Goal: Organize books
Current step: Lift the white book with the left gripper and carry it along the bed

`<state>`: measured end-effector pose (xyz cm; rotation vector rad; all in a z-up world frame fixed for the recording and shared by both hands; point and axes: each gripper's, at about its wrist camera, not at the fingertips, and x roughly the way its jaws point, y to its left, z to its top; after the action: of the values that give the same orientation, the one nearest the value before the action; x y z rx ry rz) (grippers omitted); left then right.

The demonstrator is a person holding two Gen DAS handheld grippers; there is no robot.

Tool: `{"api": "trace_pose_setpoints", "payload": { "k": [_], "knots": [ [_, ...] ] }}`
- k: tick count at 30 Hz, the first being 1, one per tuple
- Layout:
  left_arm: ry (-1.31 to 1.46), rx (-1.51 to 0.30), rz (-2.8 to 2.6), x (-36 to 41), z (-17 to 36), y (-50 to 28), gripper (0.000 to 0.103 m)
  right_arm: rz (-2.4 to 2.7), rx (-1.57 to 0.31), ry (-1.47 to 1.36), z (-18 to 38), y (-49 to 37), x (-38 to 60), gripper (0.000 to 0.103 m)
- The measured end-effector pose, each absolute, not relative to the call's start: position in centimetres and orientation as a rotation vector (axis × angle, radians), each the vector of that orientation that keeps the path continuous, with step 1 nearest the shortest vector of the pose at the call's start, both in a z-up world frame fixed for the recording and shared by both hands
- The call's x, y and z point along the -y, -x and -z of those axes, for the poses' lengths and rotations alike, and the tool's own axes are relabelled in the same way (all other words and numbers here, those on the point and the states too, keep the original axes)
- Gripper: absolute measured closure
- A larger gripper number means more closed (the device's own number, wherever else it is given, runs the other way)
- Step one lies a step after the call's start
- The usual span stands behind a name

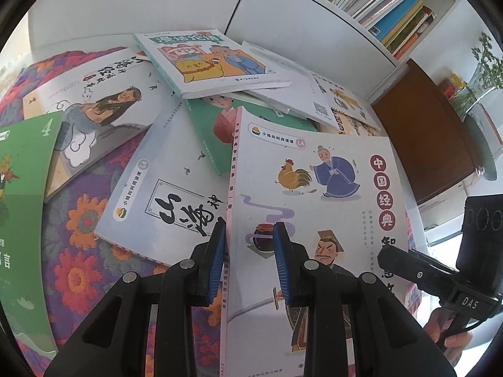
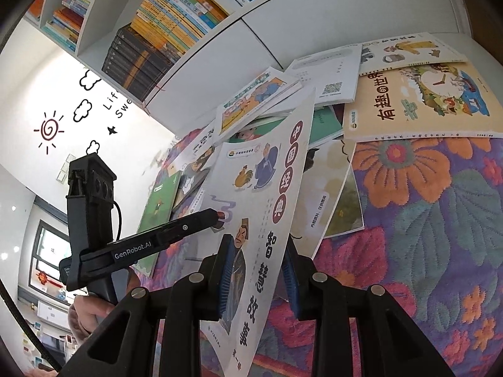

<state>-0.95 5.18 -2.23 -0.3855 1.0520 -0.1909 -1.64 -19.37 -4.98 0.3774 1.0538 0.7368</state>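
A thin white picture book with a rooster and a blue-robed man on its cover (image 2: 267, 194) is standing tilted on edge, its lower part passing between the blue pads of the black right gripper (image 2: 259, 279). Left of this book, the black left gripper (image 2: 220, 216) is pinching its cover near the spine side. Right of the book, a tan picture book (image 2: 421, 103) is lying flat on a flowered purple and orange woven cloth (image 2: 440, 220).

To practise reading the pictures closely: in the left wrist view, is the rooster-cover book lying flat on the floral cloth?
No: the rooster-cover book is lifted off the floral cloth, its spine edge between the left gripper pads.
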Motion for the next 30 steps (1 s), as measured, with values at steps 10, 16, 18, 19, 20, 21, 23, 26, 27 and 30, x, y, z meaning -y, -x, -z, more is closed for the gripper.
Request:
{"api": "trace_pose_setpoints", "payload": {
  "k": [10,16,18,19,20,21,23,26,27,30],
  "knots": [
    [0.442,-1.025,0.16,-8.2,1.5,1.5,0.077,-0.766,-1.062,-0.38,4.1,1.5,17.5,0.073],
    [0.469,-1.001,0.125,-10.2,0.8,1.9,0.077,-0.794,-1.081,-0.354,3.7,1.3,15.0,0.073],
    [0.478,-0.996,0.113,-10.9,0.7,2.1,0.077,-0.799,-1.089,-0.353,3.6,1.3,14.3,0.073],
    [0.485,-0.994,0.107,-11.3,0.6,2.2,0.077,-0.803,-1.09,-0.348,3.4,1.3,13.9,0.073],
    [0.497,-0.991,0.099,-11.8,0.6,2.3,0.077,-0.809,-1.091,-0.345,3.4,1.3,13.6,0.073],
    [0.506,-0.989,0.093,-12.2,0.5,2.4,0.077,-0.816,-1.092,-0.346,3.3,1.3,13.2,0.073],
    [0.52,-0.977,0.085,-13.2,0.2,2.8,0.077,-0.829,-1.1,-0.347,3.3,1.2,12.4,0.073],
    [0.529,-0.958,0.069,-14.6,-0.4,3.1,0.077,-0.844,-1.111,-0.335,3.2,1.1,11.0,0.073],
    [0.531,-0.952,0.063,-15.0,-0.6,3.2,0.077,-0.849,-1.114,-0.332,3.2,1.1,10.5,0.073],
    [0.539,-0.934,0.046,-16.4,-1.1,3.5,0.077,-0.869,-1.123,-0.319,3.1,1.1,8.9,0.073]
  ]
}}
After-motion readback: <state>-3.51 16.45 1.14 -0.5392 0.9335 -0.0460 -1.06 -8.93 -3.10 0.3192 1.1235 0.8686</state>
